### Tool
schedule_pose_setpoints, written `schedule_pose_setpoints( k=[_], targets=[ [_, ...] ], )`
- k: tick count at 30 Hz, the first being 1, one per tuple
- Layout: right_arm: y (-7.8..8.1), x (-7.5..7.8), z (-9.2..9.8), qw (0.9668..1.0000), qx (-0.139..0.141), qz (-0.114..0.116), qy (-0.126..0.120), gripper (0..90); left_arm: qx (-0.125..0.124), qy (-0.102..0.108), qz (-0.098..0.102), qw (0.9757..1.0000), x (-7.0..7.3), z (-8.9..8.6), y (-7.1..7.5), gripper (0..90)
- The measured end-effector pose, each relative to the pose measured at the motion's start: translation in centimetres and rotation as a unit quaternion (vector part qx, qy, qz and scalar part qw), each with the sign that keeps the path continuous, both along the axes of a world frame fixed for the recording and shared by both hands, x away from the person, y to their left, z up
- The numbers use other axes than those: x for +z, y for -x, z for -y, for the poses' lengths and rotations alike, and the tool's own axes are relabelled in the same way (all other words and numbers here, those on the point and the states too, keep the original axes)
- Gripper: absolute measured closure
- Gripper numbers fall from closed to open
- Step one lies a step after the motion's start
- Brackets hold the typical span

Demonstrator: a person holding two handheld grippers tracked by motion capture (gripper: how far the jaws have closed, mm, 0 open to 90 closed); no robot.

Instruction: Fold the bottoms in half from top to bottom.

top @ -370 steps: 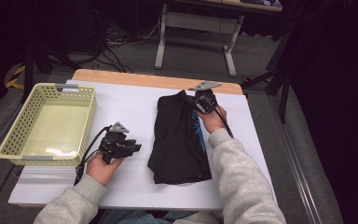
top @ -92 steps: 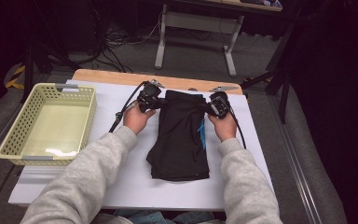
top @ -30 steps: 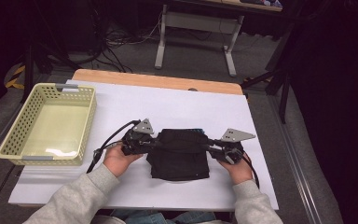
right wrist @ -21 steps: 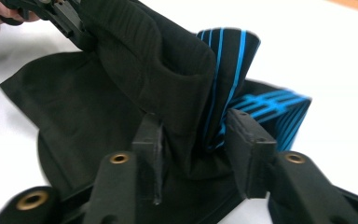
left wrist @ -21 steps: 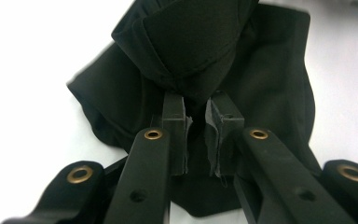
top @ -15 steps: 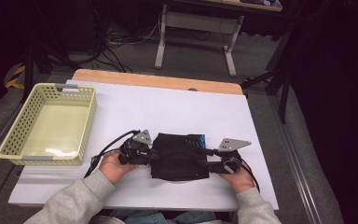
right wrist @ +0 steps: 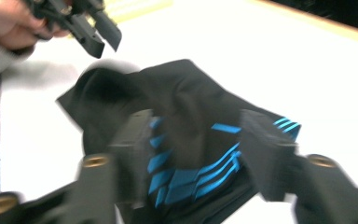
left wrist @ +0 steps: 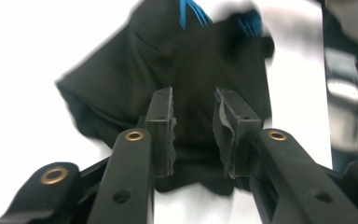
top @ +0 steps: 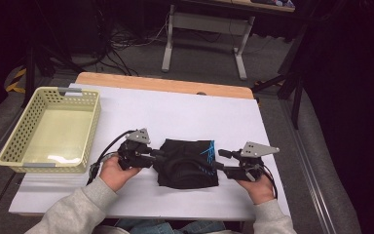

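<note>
The black garment, once a long strip running from the centre toward the top of the high view, now lies as a short folded bundle at lower centre. The left gripper and right gripper have come down from the garment's far end to its two sides. The left jaws have just been opening, the right closing, with cloth loose between them.
</note>
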State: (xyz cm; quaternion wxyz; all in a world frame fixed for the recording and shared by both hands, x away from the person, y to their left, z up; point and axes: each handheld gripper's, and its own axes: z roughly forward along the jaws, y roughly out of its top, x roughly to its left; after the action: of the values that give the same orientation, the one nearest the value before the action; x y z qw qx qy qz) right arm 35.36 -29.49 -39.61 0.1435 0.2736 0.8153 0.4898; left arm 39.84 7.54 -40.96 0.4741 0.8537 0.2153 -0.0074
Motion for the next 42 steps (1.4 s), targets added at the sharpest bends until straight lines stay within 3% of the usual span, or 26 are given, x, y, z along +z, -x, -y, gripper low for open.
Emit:
schedule_pose_setpoints(
  k=[3, 6, 10, 14, 16, 20, 28, 33, 34, 39, 42],
  targets=[
    [-0.1, 0.3, -0.4, 0.9996, -0.028, -0.005, -0.007, 73.4, 0.009, 0.007, -0.009, 0.9999, 0.2, 0.7, -0.4, 76.5],
    [-0.3, -0.1, -1.3, 0.9994, -0.032, -0.01, 0.002, 79.7, -0.004, -0.004, -0.005, 1.0, 0.0, 2.3, -0.2, 78.0],
    [-0.7, -1.2, -2.9, 0.9989, -0.024, -0.031, 0.025, 80.7, -0.038, -0.04, -0.005, 0.9985, -0.6, 4.4, 0.5, 78.3],
    [-0.8, -1.9, -3.7, 0.9979, -0.016, -0.043, 0.046, 80.8, -0.058, -0.06, -0.01, 0.9964, -1.1, 5.4, 0.8, 79.1],
    [-0.8, -2.4, -4.0, 0.9955, -0.009, -0.062, 0.071, 80.6, -0.067, -0.082, -0.021, 0.9942, -1.6, 5.7, 0.9, 79.2],
    [-0.6, -3.0, -3.9, 0.9911, -0.011, -0.089, 0.099, 79.8, -0.079, -0.095, -0.032, 0.9918, -2.2, 6.2, 1.0, 79.2],
    [0.0, -3.8, -4.0, 0.9834, -0.018, -0.112, 0.141, 79.7, -0.084, -0.098, -0.036, 0.991, -2.8, 6.2, 1.3, 78.8],
    [0.4, -4.1, -3.7, 0.9844, -0.031, -0.11, 0.133, 78.5, -0.082, -0.095, -0.032, 0.9916, -3.0, 6.2, 1.4, 78.4],
    [0.4, -4.2, -3.6, 0.9851, -0.035, -0.111, 0.127, 74.8, -0.077, -0.098, -0.031, 0.9917, -2.8, 6.1, 1.4, 78.0],
    [0.3, -4.1, -3.6, 0.9856, -0.044, -0.106, 0.125, 68.7, -0.067, -0.084, -0.021, 0.994, -2.2, 5.7, 1.6, 76.3],
    [0.1, -3.8, -3.4, 0.9875, -0.051, -0.102, 0.109, 62.1, -0.051, -0.073, -0.011, 0.996, -1.6, 5.2, 1.5, 74.1]
  ],
)
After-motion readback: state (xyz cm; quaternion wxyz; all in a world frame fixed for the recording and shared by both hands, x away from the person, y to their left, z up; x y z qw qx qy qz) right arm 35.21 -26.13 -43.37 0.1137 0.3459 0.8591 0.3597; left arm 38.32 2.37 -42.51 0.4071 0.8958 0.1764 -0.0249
